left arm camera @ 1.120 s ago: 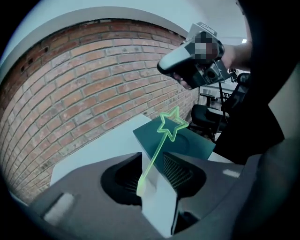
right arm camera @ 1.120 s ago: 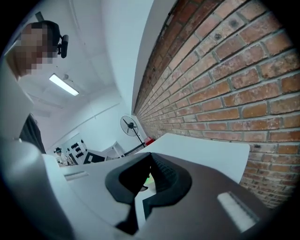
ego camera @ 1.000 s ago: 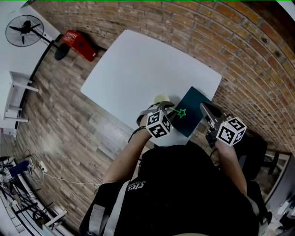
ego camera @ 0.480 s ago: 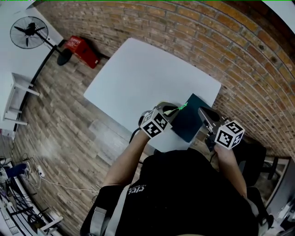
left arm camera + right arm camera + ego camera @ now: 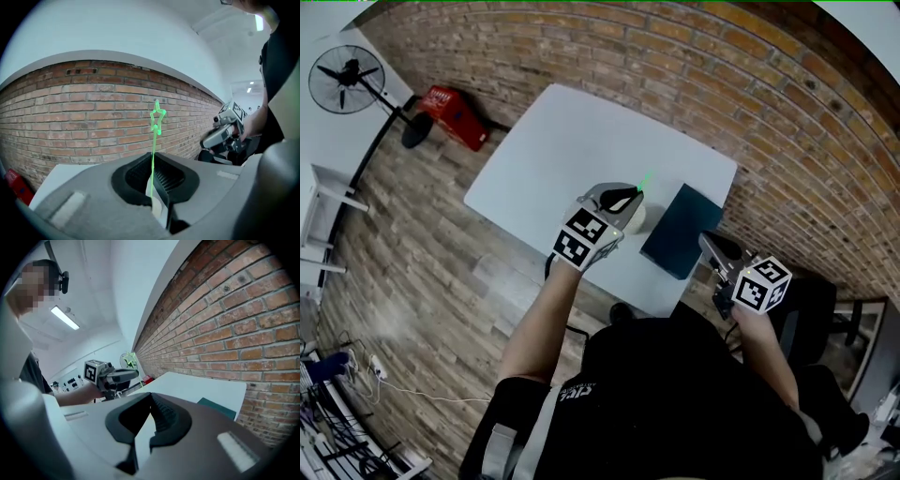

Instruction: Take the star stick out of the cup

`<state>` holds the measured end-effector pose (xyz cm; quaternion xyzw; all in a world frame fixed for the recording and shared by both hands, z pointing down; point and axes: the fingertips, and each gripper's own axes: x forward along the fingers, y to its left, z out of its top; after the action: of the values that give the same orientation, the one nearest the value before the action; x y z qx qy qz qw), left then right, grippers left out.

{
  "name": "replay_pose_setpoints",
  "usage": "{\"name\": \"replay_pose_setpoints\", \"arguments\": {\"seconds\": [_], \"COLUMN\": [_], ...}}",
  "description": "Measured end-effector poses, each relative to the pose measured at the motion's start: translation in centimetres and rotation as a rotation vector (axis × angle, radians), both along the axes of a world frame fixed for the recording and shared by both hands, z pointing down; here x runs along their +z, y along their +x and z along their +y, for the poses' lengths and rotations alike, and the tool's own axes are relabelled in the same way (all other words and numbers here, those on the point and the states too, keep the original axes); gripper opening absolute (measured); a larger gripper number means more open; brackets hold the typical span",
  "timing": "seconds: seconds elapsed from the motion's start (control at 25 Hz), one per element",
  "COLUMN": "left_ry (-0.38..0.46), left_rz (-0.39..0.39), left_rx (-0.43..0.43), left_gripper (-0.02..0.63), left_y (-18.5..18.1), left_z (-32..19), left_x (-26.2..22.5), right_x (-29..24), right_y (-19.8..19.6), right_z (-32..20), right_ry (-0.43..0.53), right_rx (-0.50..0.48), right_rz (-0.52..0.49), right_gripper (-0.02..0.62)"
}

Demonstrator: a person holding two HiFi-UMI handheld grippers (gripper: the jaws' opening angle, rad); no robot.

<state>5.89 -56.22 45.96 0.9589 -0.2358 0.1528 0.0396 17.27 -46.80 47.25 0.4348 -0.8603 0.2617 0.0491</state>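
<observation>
My left gripper (image 5: 623, 196) is shut on a thin green star stick (image 5: 645, 179) and holds it in the air above the white table (image 5: 562, 141); its jaws have just been closing on the stick. In the left gripper view the stick (image 5: 153, 154) rises from between the pads, with the star (image 5: 158, 117) at its top. The pale cup (image 5: 636, 221) stands just below the gripper, partly hidden by it. My right gripper (image 5: 712, 246) hovers shut and empty at the table's near right corner, beside a dark teal mat (image 5: 680, 230).
On the brick floor to the left are a red box (image 5: 455, 103), a black fan (image 5: 347, 80) and a white shelf (image 5: 319, 216). A dark chair (image 5: 811, 314) is at my right. A brick wall (image 5: 70, 117) stands beyond the table.
The left gripper has closed on the stick and lifted it up out of the cup. The right gripper has drawn back towards my body.
</observation>
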Motion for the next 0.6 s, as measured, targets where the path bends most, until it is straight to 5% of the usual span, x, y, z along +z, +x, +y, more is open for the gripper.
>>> {"name": "replay_pose_setpoints", "arguments": {"seconds": [0.2,0.6], "left_ry": [-0.029,0.031], "left_rz": [0.109,0.230], "left_rx": [-0.099,-0.336], "left_gripper": [0.020,0.020], "left_y": [-2.8,-9.6], "left_z": [0.0,0.5], "left_x": [-3.0,-8.5], "right_x": [0.1,-4.5], "right_y": [-1.5,-4.1], "right_z": [0.1,-3.5], "right_ry": [0.000,0.166], "right_rx": [-0.038,-0.183], "right_rz": [0.001,-0.004], "right_gripper": [0.000,-0.002]}}
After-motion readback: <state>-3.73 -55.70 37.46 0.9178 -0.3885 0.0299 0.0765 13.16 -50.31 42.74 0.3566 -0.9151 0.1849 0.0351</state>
